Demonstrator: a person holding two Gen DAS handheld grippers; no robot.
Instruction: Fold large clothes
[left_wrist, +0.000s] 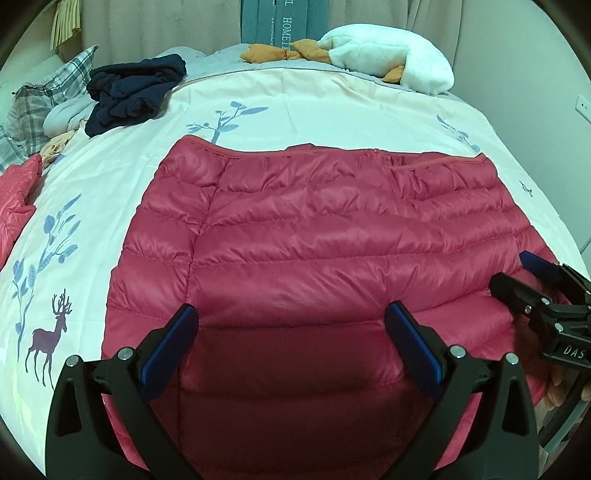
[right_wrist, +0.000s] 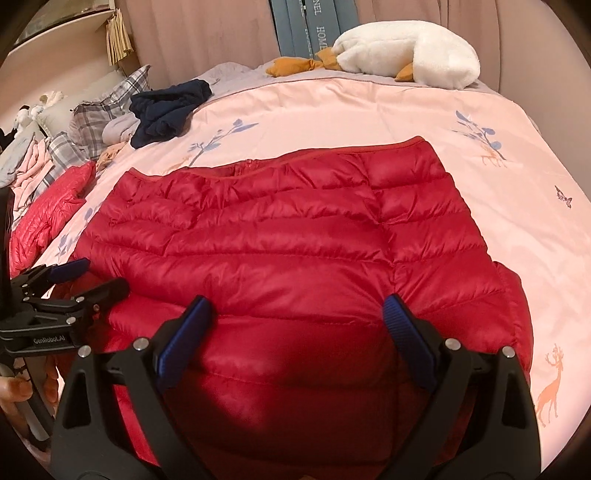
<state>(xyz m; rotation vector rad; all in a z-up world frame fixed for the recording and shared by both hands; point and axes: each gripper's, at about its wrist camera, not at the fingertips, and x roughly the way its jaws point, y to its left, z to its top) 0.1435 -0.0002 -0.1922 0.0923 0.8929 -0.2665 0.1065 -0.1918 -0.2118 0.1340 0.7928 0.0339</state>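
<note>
Red quilted nylon fills the middle of both views: a puffer jacket (left_wrist: 314, 251) lies flat on the bed, folded into a broad block with its zipped hem edge away from the cameras and its near edge under the grippers. The far edge runs nearly straight; the side edges curve outward, and bare duvet (left_wrist: 303, 107) shows beyond the far and side edges.

The left gripper (left_wrist: 291, 332) hangs over the near part of the jacket with its jaws spread wide and nothing between them. The right gripper (right_wrist: 297, 325) is just beside it, jaws likewise wide apart and empty, above the same near edge.

The duvet is pale, printed with blue branches and deer. A crumpled navy garment (left_wrist: 136, 88) sits toward the far left, well apart from the jacket, beside plaid pillows (left_wrist: 48, 96). A second red quilted piece (right_wrist: 51, 218) lies at the left edge. A white plush goose (right_wrist: 406, 55) rests at the far side of the bed, before curtains (right_wrist: 203, 33).
</note>
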